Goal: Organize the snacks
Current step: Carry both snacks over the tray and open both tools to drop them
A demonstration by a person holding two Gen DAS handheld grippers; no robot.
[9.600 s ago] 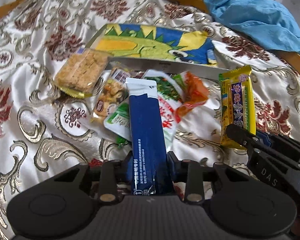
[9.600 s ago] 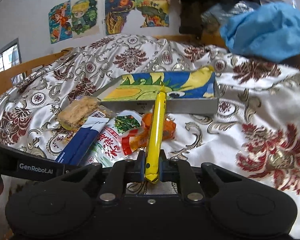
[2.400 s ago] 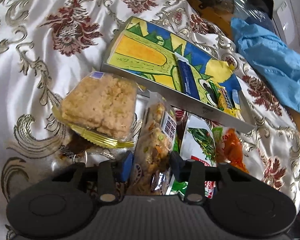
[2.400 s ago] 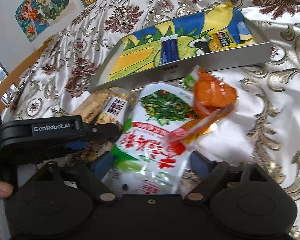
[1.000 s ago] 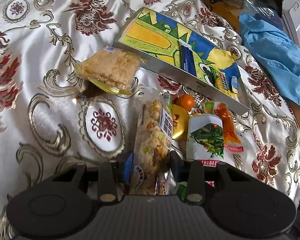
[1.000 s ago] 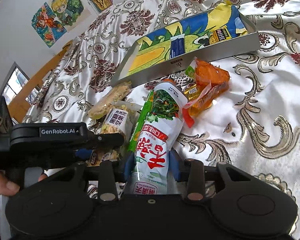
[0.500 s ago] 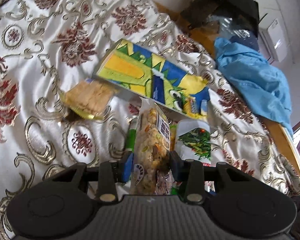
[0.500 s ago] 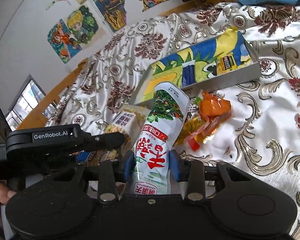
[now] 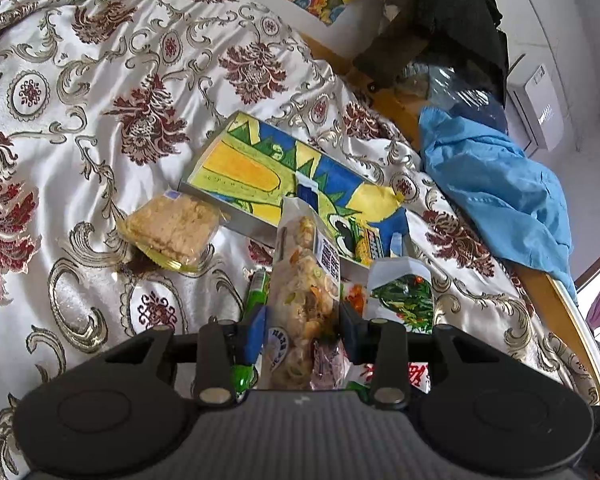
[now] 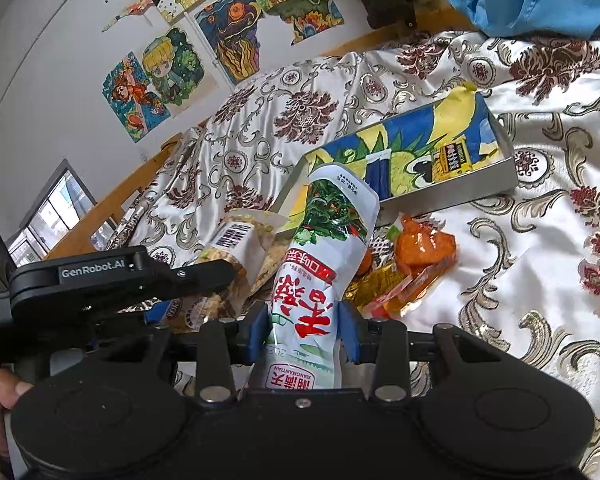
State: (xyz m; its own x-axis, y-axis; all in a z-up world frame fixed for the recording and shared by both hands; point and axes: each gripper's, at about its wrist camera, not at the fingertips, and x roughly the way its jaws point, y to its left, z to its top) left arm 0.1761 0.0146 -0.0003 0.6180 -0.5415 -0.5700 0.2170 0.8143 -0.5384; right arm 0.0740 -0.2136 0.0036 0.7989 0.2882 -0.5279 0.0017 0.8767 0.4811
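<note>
My left gripper [image 9: 302,330] is shut on a clear bag of mixed nut snack [image 9: 306,280] and holds it upright above the cloth. My right gripper [image 10: 304,328] is shut on a white pouch with green vegetables and red lettering [image 10: 324,256], also lifted; that pouch shows in the left wrist view [image 9: 402,296]. Beyond both lies the cartoon-printed tray [image 9: 240,170], also in the right wrist view [image 10: 472,188], holding a blue stick pack [image 9: 306,190] and a yellow packet [image 10: 454,160]. The left gripper [image 10: 112,276] sits left of the pouch.
On the patterned satin cloth [image 9: 100,80] lie a wrapped crispy rice cake [image 9: 168,228], a green stick pack [image 9: 256,290] and an orange packet [image 10: 420,258] with gold wrappers. A blue garment [image 9: 500,192] lies at the far right. Drawings [image 10: 160,76] hang on the wall.
Both grippers have risen with their snacks, the nut bag and the vegetable pouch now tilted up off the cloth. The view has pulled back from the tray.
</note>
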